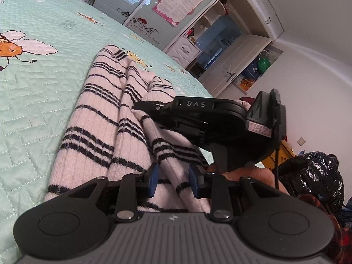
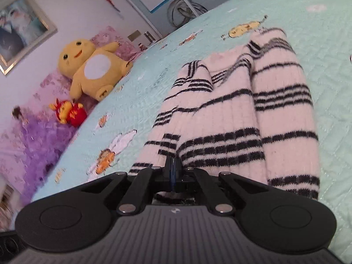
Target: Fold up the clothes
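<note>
A pink knit sweater with black stripes [image 1: 96, 118] [image 2: 231, 118] lies in long folds on the mint quilted bed [image 1: 33, 101]. My left gripper [image 1: 173, 180] sits at the sweater's near end, its blue pads [image 1: 154, 179] pressed on a thick bunched fold that fills the gap between them. In the left wrist view my right gripper [image 1: 137, 107] reaches in from the right, its tip pinching a raised edge of the sweater. Its fingers [image 2: 172, 169] are shut together in its own view, with the sweater's near edge at the tips.
A yellow plush toy [image 2: 92, 70] and a small red one [image 2: 70, 112] sit by the purple pillows at the bed's head. A white wardrobe [image 1: 231, 50] stands beyond the bed's far edge. A black puffy jacket sleeve [image 1: 312, 176] is at the right.
</note>
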`<act>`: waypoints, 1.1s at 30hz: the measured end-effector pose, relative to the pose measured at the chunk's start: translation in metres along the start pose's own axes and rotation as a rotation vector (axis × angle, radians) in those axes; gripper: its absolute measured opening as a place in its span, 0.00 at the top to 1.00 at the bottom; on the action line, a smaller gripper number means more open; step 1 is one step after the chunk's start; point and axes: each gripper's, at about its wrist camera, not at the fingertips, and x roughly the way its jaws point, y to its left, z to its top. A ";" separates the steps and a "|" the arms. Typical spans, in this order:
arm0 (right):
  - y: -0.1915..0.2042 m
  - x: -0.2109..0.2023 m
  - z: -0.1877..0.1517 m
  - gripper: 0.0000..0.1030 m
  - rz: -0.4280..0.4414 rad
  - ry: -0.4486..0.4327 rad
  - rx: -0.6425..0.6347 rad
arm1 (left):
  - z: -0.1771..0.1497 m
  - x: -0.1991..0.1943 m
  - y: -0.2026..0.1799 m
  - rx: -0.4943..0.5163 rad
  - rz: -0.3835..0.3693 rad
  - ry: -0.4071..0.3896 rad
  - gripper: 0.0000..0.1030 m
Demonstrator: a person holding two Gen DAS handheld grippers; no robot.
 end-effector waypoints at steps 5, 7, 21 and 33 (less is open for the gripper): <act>0.014 -0.024 0.002 0.90 0.062 -0.107 0.042 | 0.000 0.001 0.003 -0.004 -0.003 0.000 0.68; 0.015 -0.033 0.006 0.89 0.097 -0.172 0.074 | 0.000 0.001 0.002 -0.004 -0.003 0.000 0.68; -0.004 -0.002 0.014 0.90 -0.014 -0.199 0.149 | 0.002 0.002 0.008 -0.021 -0.014 0.003 0.68; -0.029 0.000 0.025 0.82 -0.030 -0.275 0.307 | 0.002 0.002 0.009 -0.031 -0.021 0.004 0.67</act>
